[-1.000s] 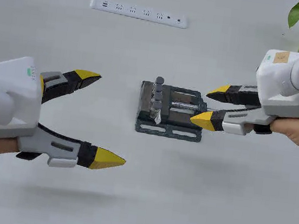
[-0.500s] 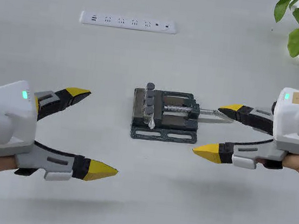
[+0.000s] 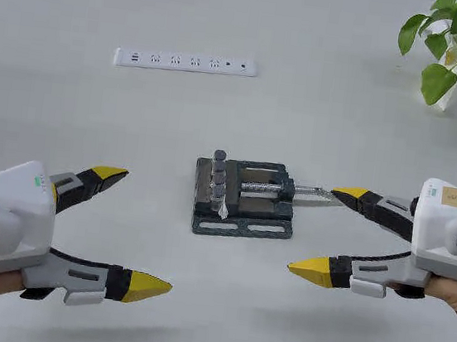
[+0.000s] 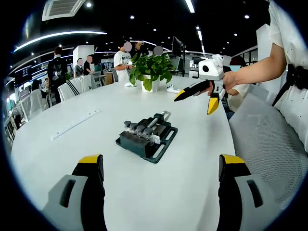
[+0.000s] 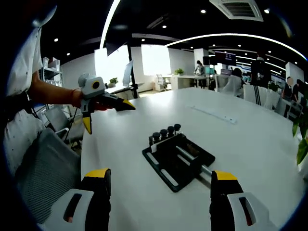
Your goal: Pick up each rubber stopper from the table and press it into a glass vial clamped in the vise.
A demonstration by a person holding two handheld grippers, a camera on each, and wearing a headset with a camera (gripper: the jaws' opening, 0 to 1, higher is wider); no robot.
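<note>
I'm holding my left gripper (image 3: 136,228) and right gripper (image 3: 325,230) wide open and empty, one on either side of the vise (image 3: 244,210). The stoppers (image 3: 219,172) are sitting on the vials (image 3: 223,210) in the vise. I'm thinking any loose one needs pushing straight down, gently.

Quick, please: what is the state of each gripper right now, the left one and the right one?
The left gripper is open, holding nothing.
The right gripper is open, holding nothing.
</note>
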